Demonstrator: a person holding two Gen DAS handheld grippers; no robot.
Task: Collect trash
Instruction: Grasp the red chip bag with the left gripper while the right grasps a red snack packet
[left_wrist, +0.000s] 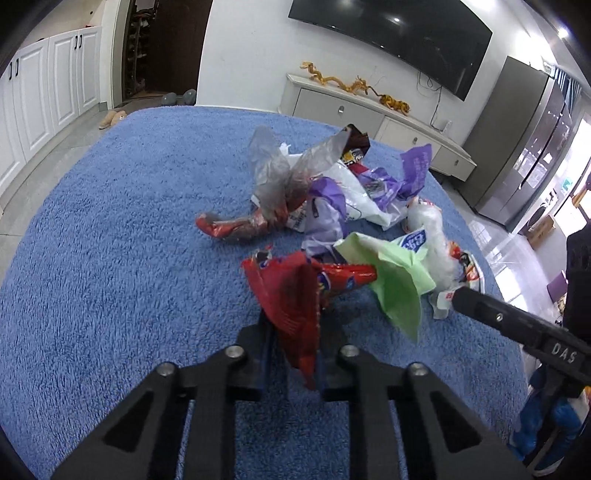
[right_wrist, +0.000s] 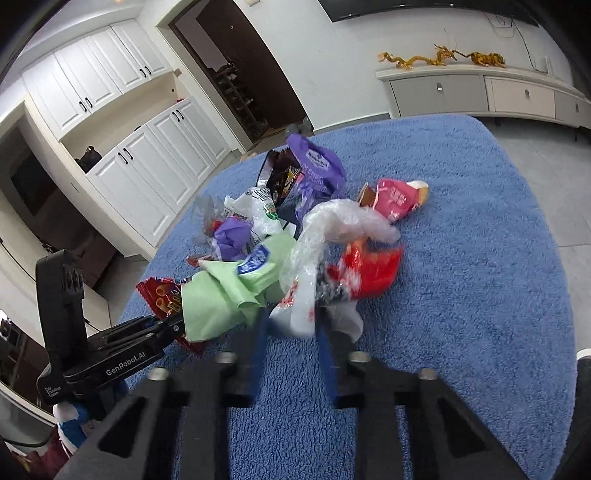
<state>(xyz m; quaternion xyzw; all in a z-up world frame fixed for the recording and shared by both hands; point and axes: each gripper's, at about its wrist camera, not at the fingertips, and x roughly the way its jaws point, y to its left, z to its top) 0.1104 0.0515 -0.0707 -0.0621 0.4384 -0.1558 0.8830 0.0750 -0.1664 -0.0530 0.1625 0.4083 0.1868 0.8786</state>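
Left gripper (left_wrist: 293, 332) clamps red wrapper (left_wrist: 291, 299), lower centre of frame, above blue rug (left_wrist: 110, 277). Right gripper (right_wrist: 291, 325) grips clear bag (right_wrist: 310, 258), centre frame. Trash pile (left_wrist: 332, 192) on rug, upper centre, green bag (left_wrist: 395, 284) beside.

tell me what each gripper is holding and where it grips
Left gripper pinches the red snack bag near its lower end. Right gripper pinches the clear and white plastic bag at its lower end.
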